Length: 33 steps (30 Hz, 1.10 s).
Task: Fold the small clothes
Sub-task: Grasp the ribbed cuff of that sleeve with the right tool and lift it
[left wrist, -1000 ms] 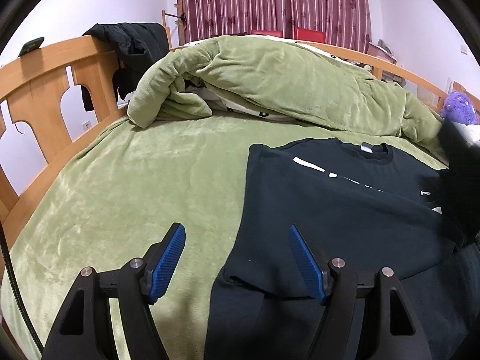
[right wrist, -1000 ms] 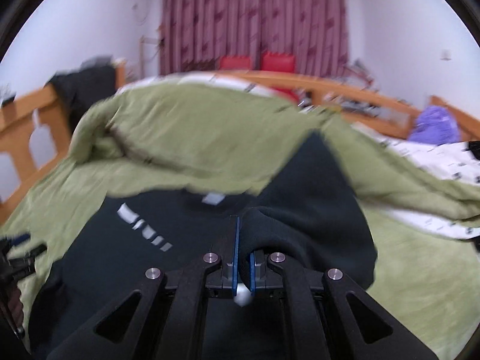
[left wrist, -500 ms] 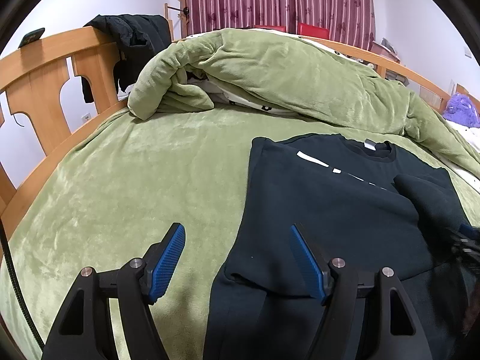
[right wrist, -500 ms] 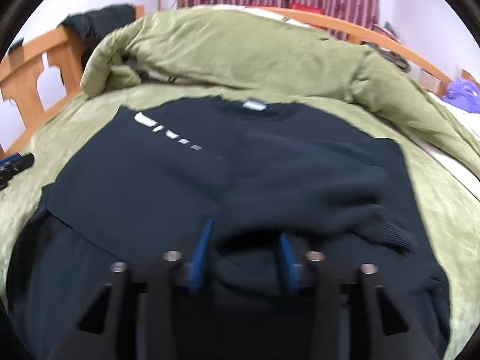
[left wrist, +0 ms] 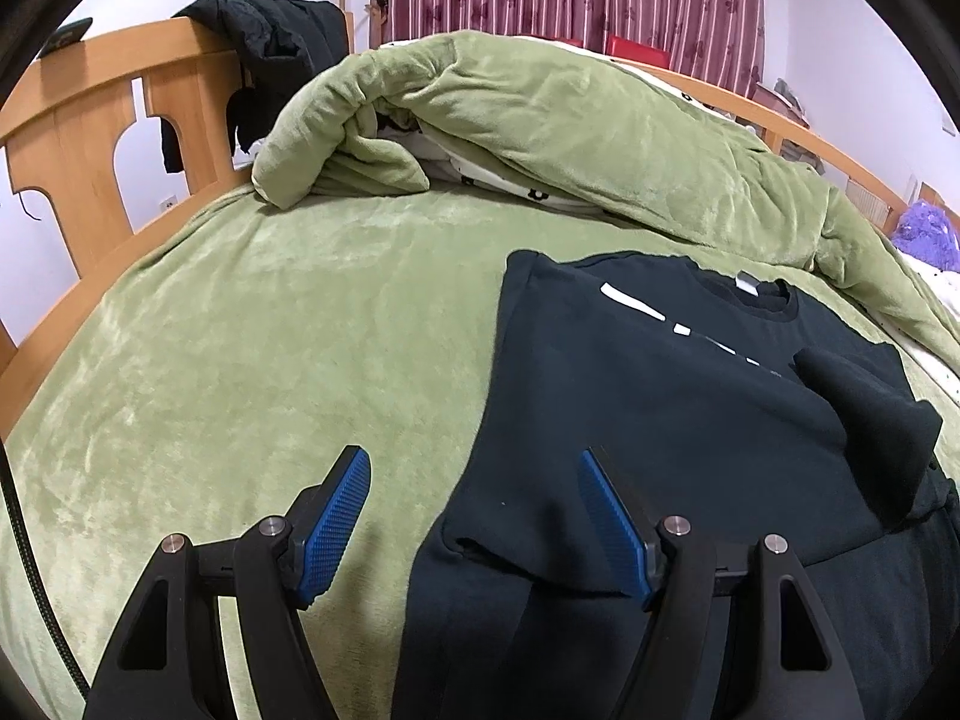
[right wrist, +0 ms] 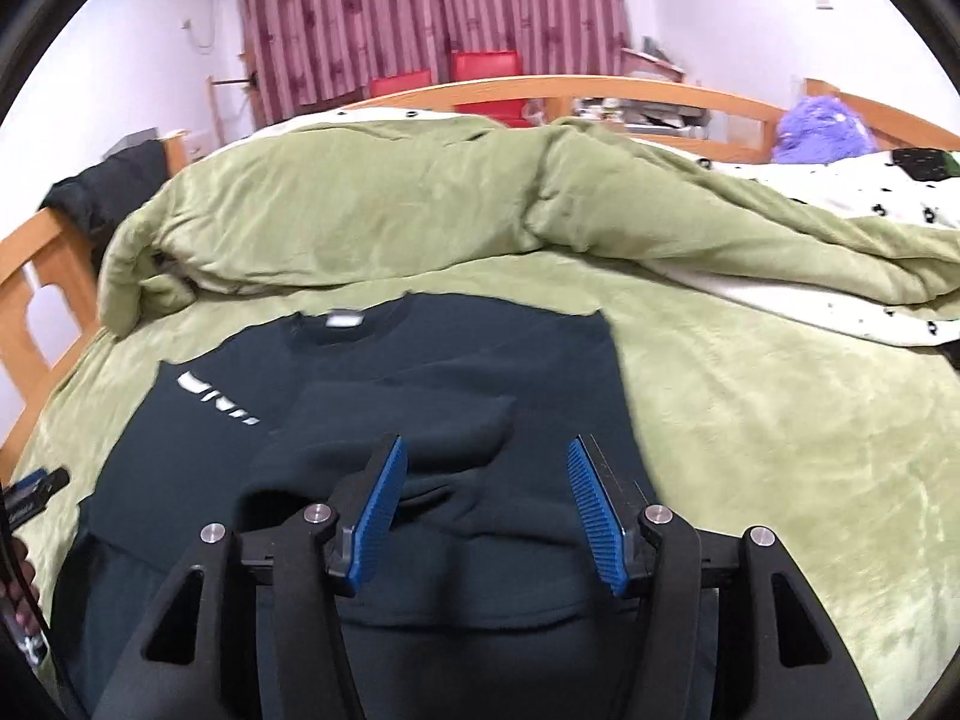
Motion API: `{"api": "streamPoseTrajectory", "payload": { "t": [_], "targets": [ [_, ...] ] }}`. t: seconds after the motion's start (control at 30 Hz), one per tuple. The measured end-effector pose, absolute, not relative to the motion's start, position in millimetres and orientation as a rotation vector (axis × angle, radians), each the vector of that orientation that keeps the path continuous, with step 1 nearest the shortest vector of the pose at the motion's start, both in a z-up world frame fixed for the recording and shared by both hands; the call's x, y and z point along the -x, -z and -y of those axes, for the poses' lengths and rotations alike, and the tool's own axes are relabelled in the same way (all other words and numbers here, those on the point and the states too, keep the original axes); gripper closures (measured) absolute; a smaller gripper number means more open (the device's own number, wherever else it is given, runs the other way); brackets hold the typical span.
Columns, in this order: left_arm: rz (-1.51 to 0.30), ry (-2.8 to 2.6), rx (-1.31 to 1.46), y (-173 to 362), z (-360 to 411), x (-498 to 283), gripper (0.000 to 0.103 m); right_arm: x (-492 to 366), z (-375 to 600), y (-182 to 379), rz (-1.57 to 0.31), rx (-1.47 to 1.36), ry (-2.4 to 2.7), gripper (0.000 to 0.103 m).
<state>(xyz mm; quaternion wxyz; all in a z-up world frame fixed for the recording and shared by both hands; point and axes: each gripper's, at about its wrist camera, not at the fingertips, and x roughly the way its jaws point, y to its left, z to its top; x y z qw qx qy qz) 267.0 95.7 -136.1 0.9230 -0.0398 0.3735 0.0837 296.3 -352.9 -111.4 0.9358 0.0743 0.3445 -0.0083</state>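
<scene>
Bare green sheet (left wrist: 252, 360) left of the sweatshirt (left wrist: 648, 408); bunched duvet (left wrist: 540, 132) blocks behind

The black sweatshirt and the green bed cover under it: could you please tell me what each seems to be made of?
Black sweatshirt: probably a thick matte cotton-type knit, since it lies in soft, rounded folds and has a ribbed collar. Green bed cover: apparently plush fleece or velvety pile, since its sheen shows light and dark brushed patches.

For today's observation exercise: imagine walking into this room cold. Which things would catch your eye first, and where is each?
A black sweatshirt lies flat on the green bedspread, one sleeve folded across its chest. Behind it a bunched green duvet heaps across the bed. Nearest the cameras, the left gripper and right gripper hover with blue-padded jaws apart, holding nothing.
</scene>
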Motion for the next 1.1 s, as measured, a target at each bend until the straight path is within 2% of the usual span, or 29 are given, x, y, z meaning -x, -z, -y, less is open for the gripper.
{"api": "streamPoseTrajectory", "payload": {
  "t": [0.07,0.17,0.33,0.43,0.47,0.53,0.57,0.63,0.7,0.9,1.1],
  "targets": [
    [-0.769,-0.170,0.065,138,-93,-266,0.033,-306,359,116,-0.725,-0.161,0.026,0.047],
    [-0.769,-0.161,0.056,139,-89,-265,0.033,-326,368,139,-0.787,-0.198,0.048,0.035],
    [-0.771,-0.149,0.036,139,-85,-266,0.033,-346,376,191,-0.897,-0.266,0.117,0.034],
    [-0.774,-0.139,0.035,139,-84,-266,0.033,-346,378,205,-0.894,-0.313,0.125,0.034],
    [-0.774,-0.139,0.033,139,-84,-265,0.033,-347,377,206,-0.897,-0.316,0.126,0.036],
    [-0.774,-0.139,0.033,139,-84,-265,0.033,-348,376,206,-0.895,-0.335,0.078,0.057],
    [-0.773,-0.138,0.035,139,-84,-265,0.033,-348,375,206,-0.895,-0.331,0.082,0.058],
    [-0.770,-0.140,0.040,139,-83,-265,0.033,-347,371,205,-0.888,-0.313,0.077,0.076],
    [-0.764,-0.137,0.046,136,-84,-264,0.033,-347,367,201,-0.884,-0.302,0.061,0.081],
    [-0.743,-0.158,0.055,125,-98,-260,0.033,-339,347,157,-0.810,-0.271,0.025,0.082],
    [-0.732,-0.168,0.084,119,-118,-253,0.032,-321,303,90,-0.689,-0.240,-0.052,0.082]
  ]
}}
